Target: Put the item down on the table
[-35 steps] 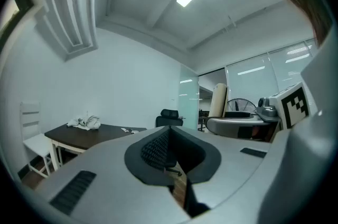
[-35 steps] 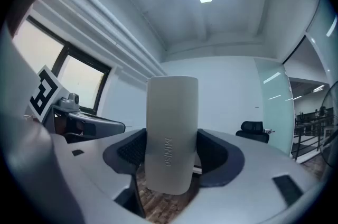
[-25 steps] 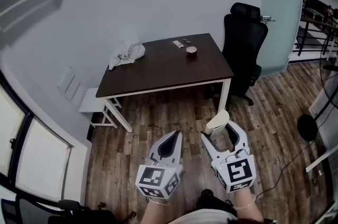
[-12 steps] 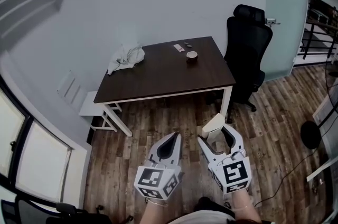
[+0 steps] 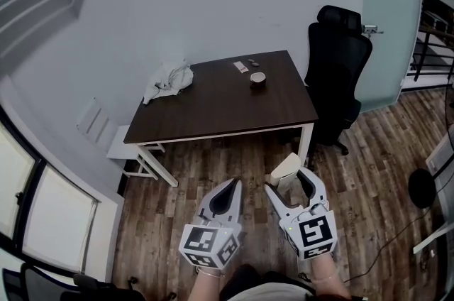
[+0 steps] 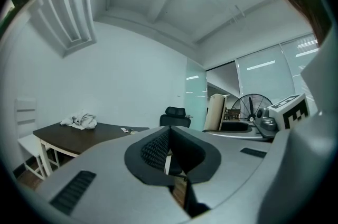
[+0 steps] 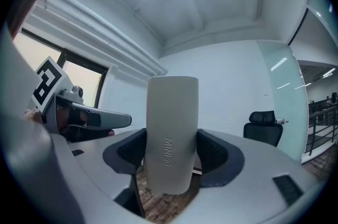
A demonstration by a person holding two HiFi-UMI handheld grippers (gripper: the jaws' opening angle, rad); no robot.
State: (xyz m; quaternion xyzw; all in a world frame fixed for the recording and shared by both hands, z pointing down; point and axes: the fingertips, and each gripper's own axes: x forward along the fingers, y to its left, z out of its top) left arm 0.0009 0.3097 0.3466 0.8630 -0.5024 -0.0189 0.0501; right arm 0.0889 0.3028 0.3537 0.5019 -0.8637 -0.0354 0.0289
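My right gripper is shut on a cream flat case printed MINISO, which stands up between the jaws in the right gripper view. It hangs over the wooden floor, short of the dark brown table ahead. My left gripper is beside it on the left, shut with nothing in it; in the left gripper view its jaws meet. The table shows far off to the left there.
A crumpled white cloth lies on the table's far left. A small round cup and small items sit at the far right. A black office chair stands right of the table. A white step stool is at its left.
The view has drifted so the table sits slightly lower and nearer. Both grippers keep their places, the right still holding the case.
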